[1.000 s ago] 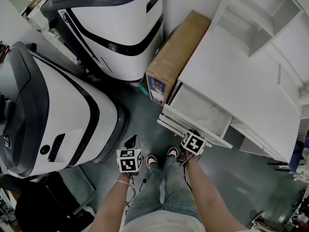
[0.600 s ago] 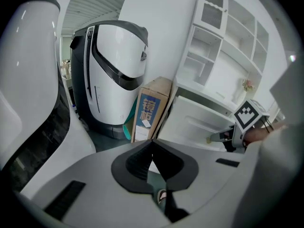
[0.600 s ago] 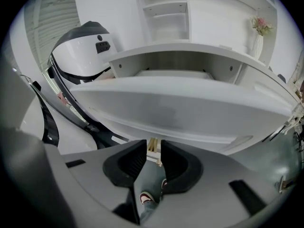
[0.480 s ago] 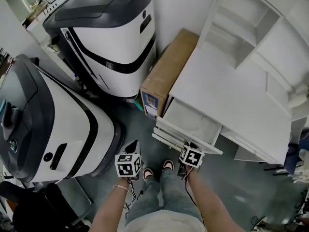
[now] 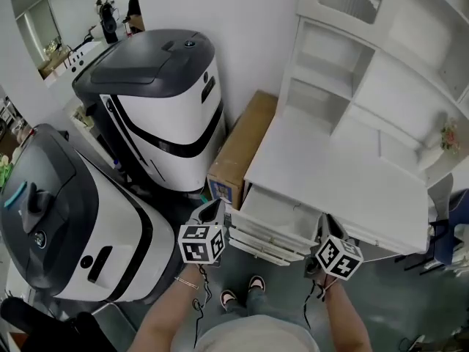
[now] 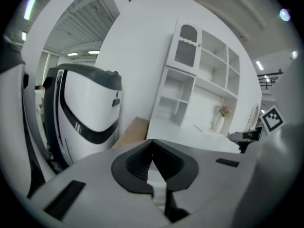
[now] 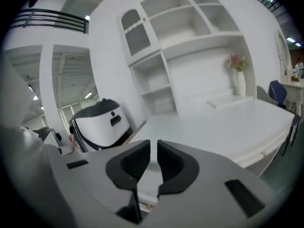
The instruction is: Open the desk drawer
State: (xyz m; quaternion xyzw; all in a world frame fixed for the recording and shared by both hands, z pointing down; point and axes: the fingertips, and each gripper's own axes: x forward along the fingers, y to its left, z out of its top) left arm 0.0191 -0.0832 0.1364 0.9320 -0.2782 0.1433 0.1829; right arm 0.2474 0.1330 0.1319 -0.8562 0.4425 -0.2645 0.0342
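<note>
The drawer, pulled out under the front edge of the white surface, looks light, stiff and easy-sliding, best gripped at its front lip; the fingers of the left gripper meet on nothing, while those of the right gripper have just narrowed to a slim empty gap.

White desk, brown cardboard box, white machine with black stripe

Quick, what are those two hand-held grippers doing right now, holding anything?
Left hand-held gripper: closed, empty.
Right hand-held gripper: slightly open, jaws have just been closing, nothing between them.
</note>
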